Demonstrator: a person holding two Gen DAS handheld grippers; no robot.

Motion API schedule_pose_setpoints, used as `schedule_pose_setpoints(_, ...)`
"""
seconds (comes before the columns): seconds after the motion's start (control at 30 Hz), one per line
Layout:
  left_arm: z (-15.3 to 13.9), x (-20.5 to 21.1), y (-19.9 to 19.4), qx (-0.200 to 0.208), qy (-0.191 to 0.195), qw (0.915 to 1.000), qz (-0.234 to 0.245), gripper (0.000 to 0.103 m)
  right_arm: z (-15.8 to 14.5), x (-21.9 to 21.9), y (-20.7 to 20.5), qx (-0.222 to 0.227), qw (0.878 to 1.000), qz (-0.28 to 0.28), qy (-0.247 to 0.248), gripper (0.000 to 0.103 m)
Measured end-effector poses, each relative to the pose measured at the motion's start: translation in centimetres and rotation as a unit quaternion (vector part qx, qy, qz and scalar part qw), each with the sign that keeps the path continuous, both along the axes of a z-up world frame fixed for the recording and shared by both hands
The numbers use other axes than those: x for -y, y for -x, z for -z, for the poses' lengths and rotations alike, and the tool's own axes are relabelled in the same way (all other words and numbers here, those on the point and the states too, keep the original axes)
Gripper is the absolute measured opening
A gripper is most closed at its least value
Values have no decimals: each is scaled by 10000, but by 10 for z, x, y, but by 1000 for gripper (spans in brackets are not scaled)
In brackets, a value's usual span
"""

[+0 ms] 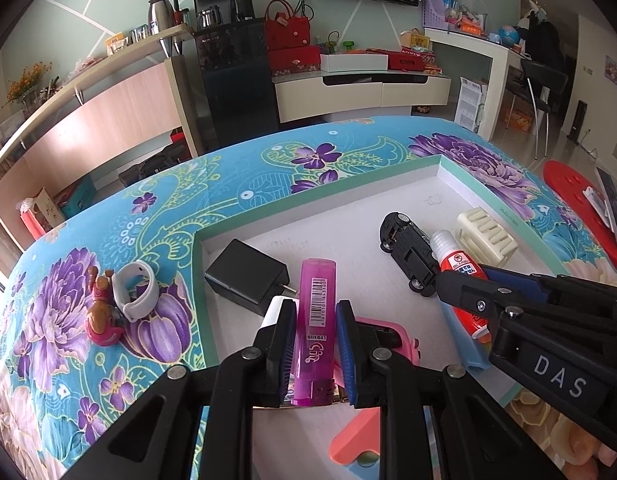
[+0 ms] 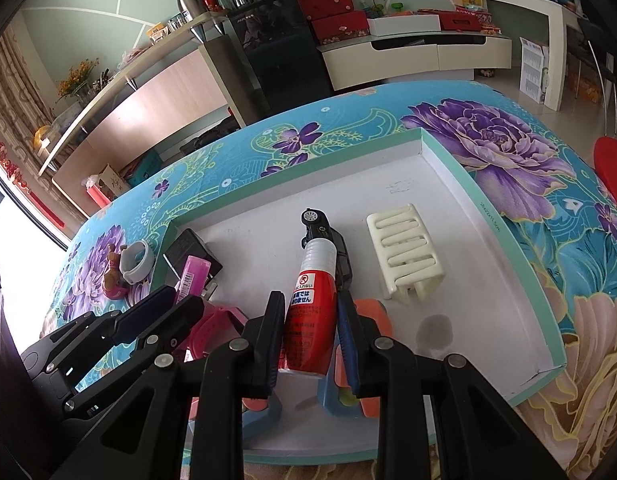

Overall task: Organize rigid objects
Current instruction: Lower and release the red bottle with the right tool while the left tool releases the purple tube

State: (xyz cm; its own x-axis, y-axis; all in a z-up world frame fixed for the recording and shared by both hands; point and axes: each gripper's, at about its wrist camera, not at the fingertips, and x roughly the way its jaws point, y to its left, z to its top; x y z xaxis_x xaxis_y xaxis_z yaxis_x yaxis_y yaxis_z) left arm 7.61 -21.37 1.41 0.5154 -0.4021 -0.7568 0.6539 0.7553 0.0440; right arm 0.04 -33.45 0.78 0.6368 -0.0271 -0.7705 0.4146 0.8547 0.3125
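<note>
A shallow white box with a teal rim (image 1: 316, 196) (image 2: 428, 148) lies on the floral tablecloth. My left gripper (image 1: 315, 306) is shut on a translucent purple lighter (image 1: 314, 344), held above the box's left part. My right gripper (image 2: 310, 298) is shut on a red glue bottle with a white cap (image 2: 308, 320), held over the box's middle. Each gripper shows in the other's view: the right gripper (image 1: 468, 276) with the bottle (image 1: 458, 262), the left gripper (image 2: 176, 298) with the lighter (image 2: 194, 276).
In the box lie a black charger (image 1: 244, 276), a black toy car (image 1: 408, 248), a cream slotted holder (image 2: 404, 256), and pink, orange and blue pieces under the grippers. A white wristband (image 1: 134, 290) and a small toy figure (image 1: 102, 312) sit on the cloth to its left. A red stool (image 1: 568, 184) stands at the right.
</note>
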Motion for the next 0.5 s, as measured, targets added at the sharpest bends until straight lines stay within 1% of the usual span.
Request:
schedule_pose_setpoints(0.27,-3,-4,-1,7,4,10000,-67,27,0,0,0,-20,10000,-8,2,28)
schedule_pose_setpoints(0.47,-7,-8,-2,19,39,9999,-102,35,-1,-1,1,2,10000,2,23,28)
schedule_pose_setpoints(0.5,-7,-8,-2,23,45,9999,-116,39,-2,-1,1,10,10000,5,34,28)
